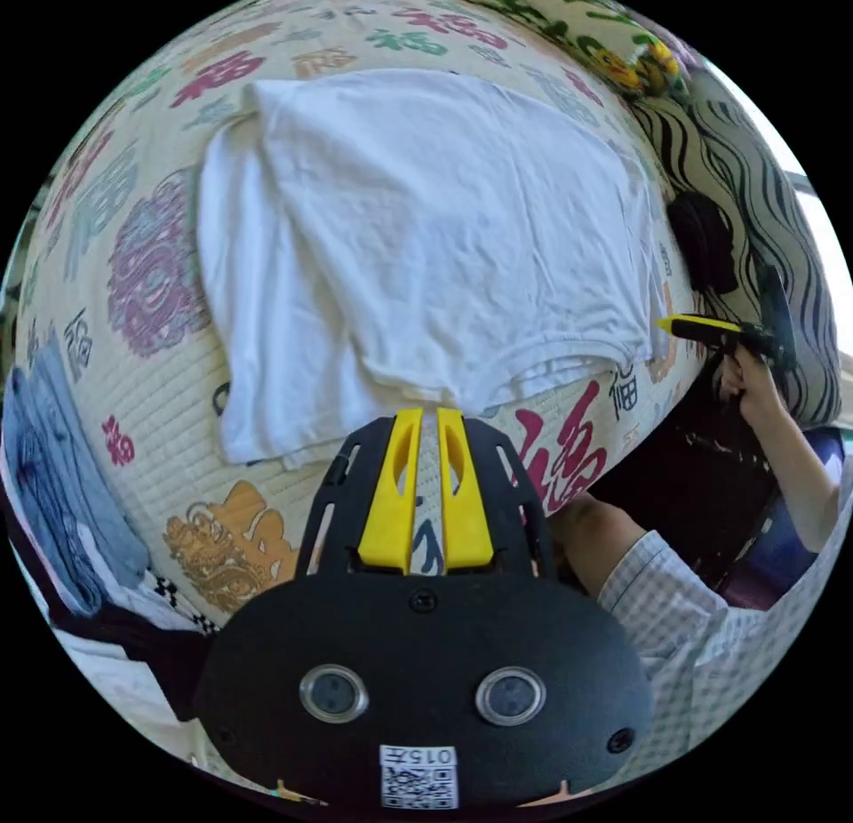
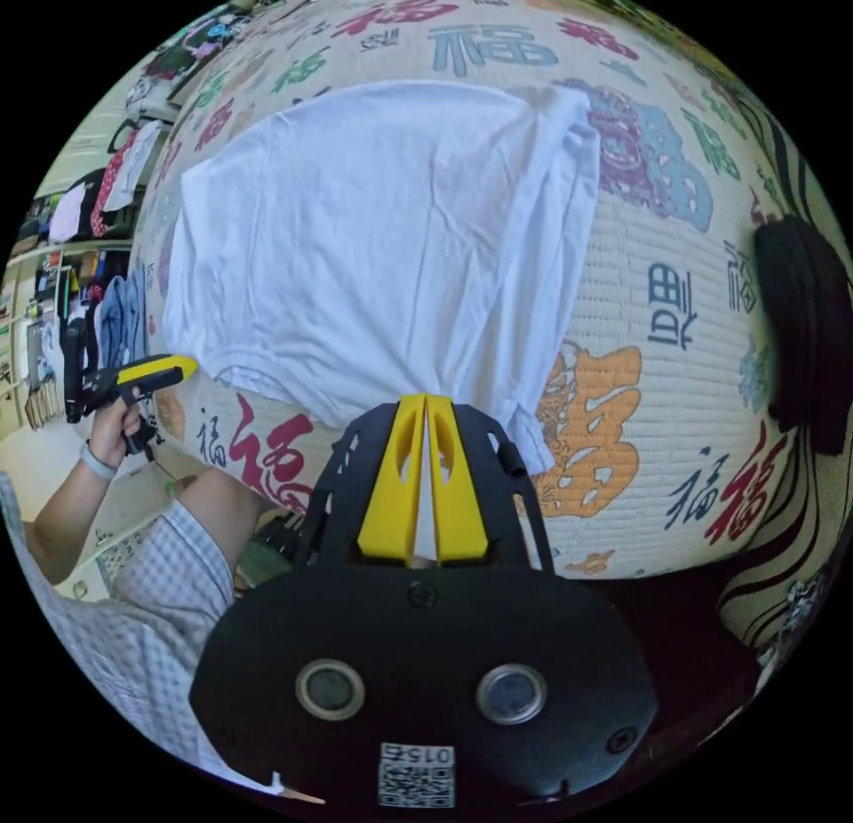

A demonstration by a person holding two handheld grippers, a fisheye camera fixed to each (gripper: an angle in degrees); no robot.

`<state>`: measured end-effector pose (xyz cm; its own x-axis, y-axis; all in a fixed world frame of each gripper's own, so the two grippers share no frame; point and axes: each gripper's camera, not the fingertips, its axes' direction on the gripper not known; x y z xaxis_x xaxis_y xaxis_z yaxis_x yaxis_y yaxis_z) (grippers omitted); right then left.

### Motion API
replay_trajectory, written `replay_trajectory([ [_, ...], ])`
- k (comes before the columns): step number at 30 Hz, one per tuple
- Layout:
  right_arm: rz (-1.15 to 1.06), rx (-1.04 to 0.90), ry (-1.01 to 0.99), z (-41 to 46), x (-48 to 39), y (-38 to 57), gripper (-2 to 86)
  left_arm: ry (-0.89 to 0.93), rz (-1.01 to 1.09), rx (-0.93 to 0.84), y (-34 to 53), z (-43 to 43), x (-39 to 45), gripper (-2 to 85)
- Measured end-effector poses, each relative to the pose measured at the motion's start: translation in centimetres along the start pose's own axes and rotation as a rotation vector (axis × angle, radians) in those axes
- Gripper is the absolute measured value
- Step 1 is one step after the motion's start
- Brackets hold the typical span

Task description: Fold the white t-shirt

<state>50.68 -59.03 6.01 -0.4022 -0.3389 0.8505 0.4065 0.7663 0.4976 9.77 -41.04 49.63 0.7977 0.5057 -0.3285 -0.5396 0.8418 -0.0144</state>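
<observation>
While the left claw (image 1: 428,411) nips the white t-shirt (image 1: 426,236) hem | right claw (image 2: 425,398) likewise | left view: grey clothes (image 1: 62,476) | right view: shelves (image 2: 53,263)

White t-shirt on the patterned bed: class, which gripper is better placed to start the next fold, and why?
Probably the right gripper: its fingers are closed on the hem of the white t-shirt. The left gripper sits at the near hem, with no cloth visibly between its fingers.

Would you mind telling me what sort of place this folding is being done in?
Most likely a bedroom at home: the white t-shirt lies on a printed quilted bed cover, a patterned pillow sits beside it, and clothes hang in the background.
</observation>
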Motion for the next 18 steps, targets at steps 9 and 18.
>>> replay_trajectory([
  [9,-0.373,0.115,-0.091,2.1,-16.8,-13.9,1.5,-0.078,-0.385,0.316,6.9,-3.0,-9.3,6.4],
  [18,-0.646,-0.033,0.208,13.9,-36.5,-28.4,7.6,0.223,-0.439,0.346,12.5,-0.9,-12.2,0.5],
])
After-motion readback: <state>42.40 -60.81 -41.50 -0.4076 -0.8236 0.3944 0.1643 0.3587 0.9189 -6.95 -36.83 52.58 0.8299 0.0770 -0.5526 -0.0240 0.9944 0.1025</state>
